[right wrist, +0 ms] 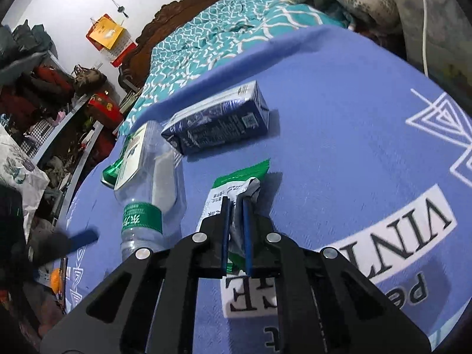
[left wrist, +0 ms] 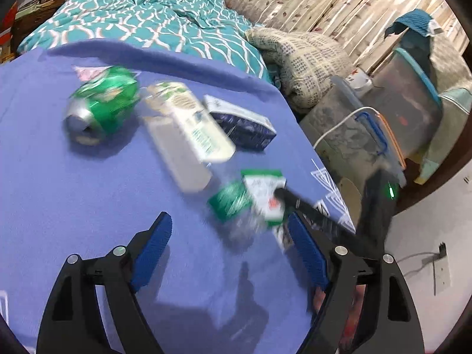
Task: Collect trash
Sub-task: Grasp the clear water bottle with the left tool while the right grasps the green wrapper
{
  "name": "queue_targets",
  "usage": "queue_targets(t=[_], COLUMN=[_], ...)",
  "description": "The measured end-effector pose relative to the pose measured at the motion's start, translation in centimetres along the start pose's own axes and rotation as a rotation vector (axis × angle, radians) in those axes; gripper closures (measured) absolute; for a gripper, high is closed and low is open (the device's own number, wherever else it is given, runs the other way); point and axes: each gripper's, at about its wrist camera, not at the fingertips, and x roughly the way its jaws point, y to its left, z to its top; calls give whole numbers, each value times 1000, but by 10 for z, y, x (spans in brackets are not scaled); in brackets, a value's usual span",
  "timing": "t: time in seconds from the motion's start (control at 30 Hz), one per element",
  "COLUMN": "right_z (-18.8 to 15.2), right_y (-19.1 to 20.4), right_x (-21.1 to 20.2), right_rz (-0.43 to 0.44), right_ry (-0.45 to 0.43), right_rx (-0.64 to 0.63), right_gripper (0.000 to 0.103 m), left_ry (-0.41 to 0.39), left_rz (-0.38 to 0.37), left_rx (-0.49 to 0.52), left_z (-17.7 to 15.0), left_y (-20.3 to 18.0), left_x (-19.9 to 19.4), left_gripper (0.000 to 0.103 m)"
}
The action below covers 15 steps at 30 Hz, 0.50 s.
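Both wrist views look steeply down, close, sharing the blue cloth [left wrist: 88, 206].

Your trash lies on the blue-covered table: a crushed green can [left wrist: 101, 104] on its side toward the far edge, a clear plastic bottle [right wrist: 149, 188] with a green label lying beside it, a dark blue carton [right wrist: 216, 121] flat next to that, and a crumpled green-and-white wrapper [right wrist: 236, 185] nearer the right edge.
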Motion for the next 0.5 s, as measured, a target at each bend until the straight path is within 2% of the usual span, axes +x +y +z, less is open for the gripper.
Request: queue_targets(t=[0.1,0.23,0.27,0.3,0.33,0.4,0.5], right_z=[-12,-17,-18,-20,-22,-27,-32], right_y=[3,-4,-6,-7,-8,-9,-7], right_x=[-8,-19,-23,-26,-28,-33,-35], right_rz=[23,39,43,42,40,41,54], right_ry=[-1,-34,-40,-45,-48,-52,-49], right_rx=[10,49,58,62,63,65,62], right_gripper=[92,92,92,92,92,92,92], left_ry=[8,24,25,29,33,28,38], left_rz=[112,235,256,271,282,239,212], left_rx=[14,8,20,26,21,14,39], left_z=[18,21,20,19,15,10,-9], left_y=[-13,-14,-14,-12,-7,0,7], left_x=[30,58,62,66,67,63,42], left_gripper=[22,21,22,29,33,41,47])
